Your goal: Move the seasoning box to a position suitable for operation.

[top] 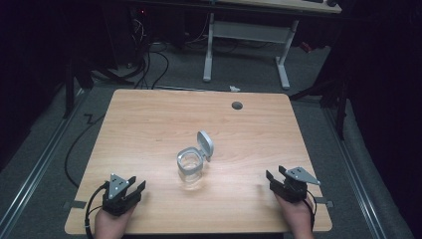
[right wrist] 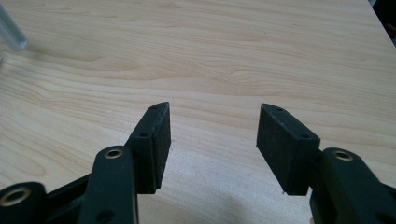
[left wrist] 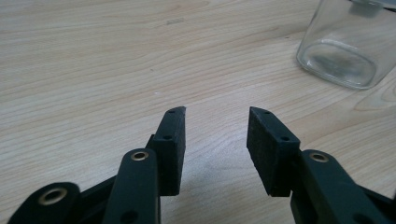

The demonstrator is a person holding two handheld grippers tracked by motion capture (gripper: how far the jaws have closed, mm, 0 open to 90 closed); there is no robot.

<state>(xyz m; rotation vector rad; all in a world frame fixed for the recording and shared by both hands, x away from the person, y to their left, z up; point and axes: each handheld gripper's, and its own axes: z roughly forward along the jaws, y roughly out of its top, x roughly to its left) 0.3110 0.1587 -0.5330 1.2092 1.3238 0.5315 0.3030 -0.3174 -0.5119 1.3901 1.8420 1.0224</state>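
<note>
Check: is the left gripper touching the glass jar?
Apart. In the high view the left gripper sits near the table's front edge, with bare wood between it and the glass jar. The left gripper view shows its open jaws holding nothing.

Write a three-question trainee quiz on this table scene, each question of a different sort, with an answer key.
1. True or false: the grey flip lid of the clear square glass jar stands open.
2. Multiple choice: where on the light wooden table is the jar? A) far left corner B) near the middle, between the two grippers C) at the right edge
3. Fill in: the left black two-jaw gripper and the right black two-jaw gripper both have their jaws ____, holding nothing.

Key: 1 true; 2 B; 3 open
</note>
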